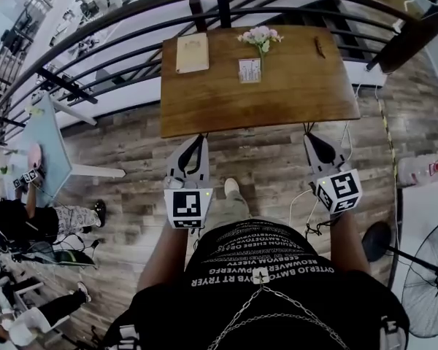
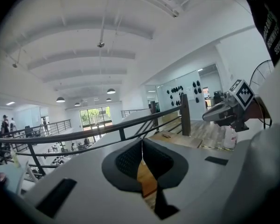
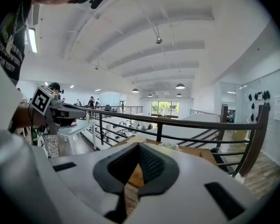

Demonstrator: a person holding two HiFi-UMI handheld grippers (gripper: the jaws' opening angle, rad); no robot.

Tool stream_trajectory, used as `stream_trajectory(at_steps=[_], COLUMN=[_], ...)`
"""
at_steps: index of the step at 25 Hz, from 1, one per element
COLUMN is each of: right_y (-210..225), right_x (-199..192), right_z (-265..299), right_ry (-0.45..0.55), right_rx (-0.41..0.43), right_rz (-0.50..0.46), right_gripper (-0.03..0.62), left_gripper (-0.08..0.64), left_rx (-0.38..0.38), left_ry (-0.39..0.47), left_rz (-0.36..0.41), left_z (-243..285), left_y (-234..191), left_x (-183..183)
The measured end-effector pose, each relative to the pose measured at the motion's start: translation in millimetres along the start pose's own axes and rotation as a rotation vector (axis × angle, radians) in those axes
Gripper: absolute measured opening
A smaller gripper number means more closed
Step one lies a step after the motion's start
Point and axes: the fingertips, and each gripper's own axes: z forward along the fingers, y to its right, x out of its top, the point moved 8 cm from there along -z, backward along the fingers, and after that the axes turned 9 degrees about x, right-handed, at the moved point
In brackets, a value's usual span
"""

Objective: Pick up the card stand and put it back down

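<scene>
The card stand (image 1: 250,70), a small upright card with a pink print, stands on the wooden table (image 1: 299,93) just in front of a small bunch of pale flowers (image 1: 260,36). My left gripper (image 1: 201,136) hangs at the table's near edge, left of the stand, its jaws shut on nothing. My right gripper (image 1: 307,131) is at the near edge too, to the right, also shut and empty. In the left gripper view the pads (image 2: 130,160) meet, and in the right gripper view the pads (image 3: 151,164) meet. Both grippers are well short of the stand.
A tan menu board (image 1: 192,52) lies on the table's far left and a small dark object (image 1: 319,47) at the far right. A black railing (image 1: 131,13) runs behind the table. A fan (image 1: 431,283) stands at the right, a pale blue table (image 1: 47,144) at the left.
</scene>
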Motion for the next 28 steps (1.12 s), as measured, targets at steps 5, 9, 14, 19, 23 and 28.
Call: stream_trajectory(at_steps=[5,9,14,19,23,28], right_y=[10,23,33,27,19,35], right_x=[11,17,32,46,57,62], right_z=[30,46,65,89,109,119], right_ry=[-0.008,-0.020,-0.026,-0.022,-0.066,-0.142], right_rx=[0.011,0.003,-0.010,-0.013,0.095,0.128], right_rz=[-0.013,-0.007,-0.001,-0.044,-0.111,-0.112], right_gripper=[0.014,0.014,0.014,0.014,0.014,0.014], left_gripper=[0.029,0.029,0.029,0.029,0.029,0.029], left_rx=[0.007,-0.005,-0.013,-0.019,-0.039,-0.054], left_ry=[-0.016,-0.017,-0.012,0.005,0.009,0.021], left_rz=[-0.002,-0.009,-0.007,-0.008,0.004,0.008], left_z=[28,47,68,91,107,121], left_y=[-19,-26,-44,-64,-80,-92], left_x=[1,7,18,23,23,24])
